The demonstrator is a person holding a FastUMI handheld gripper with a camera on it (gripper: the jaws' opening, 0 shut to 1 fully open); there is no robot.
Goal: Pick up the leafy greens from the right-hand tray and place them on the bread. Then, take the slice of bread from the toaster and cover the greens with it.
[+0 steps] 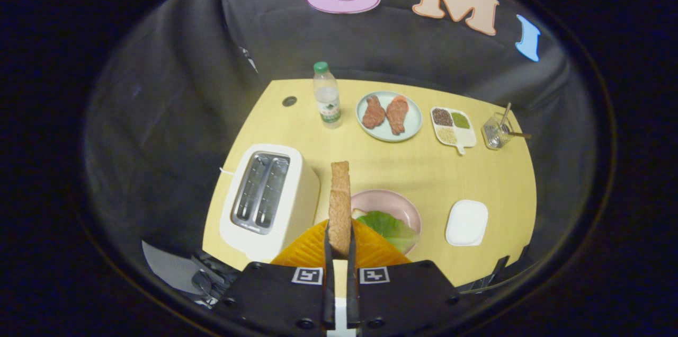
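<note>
Though tool (339, 244)-clamped, bread slice (339, 207) edge-on, upright.

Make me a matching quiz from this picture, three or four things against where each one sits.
Things:
1. slice of bread
2. leafy greens
3. water bottle
4. toaster

Places:
A. on the pink plate
B. pinched upright between the fingers of the tongs
C. beside the tongs, slots empty
D. far end of the table, beside the plate of meat

Pairs: 1-B, 2-A, 3-D, 4-C

Rough-crusted bread slice (339, 204); glossy plastic toaster (270, 202); smooth wooden table (424, 167).
</note>
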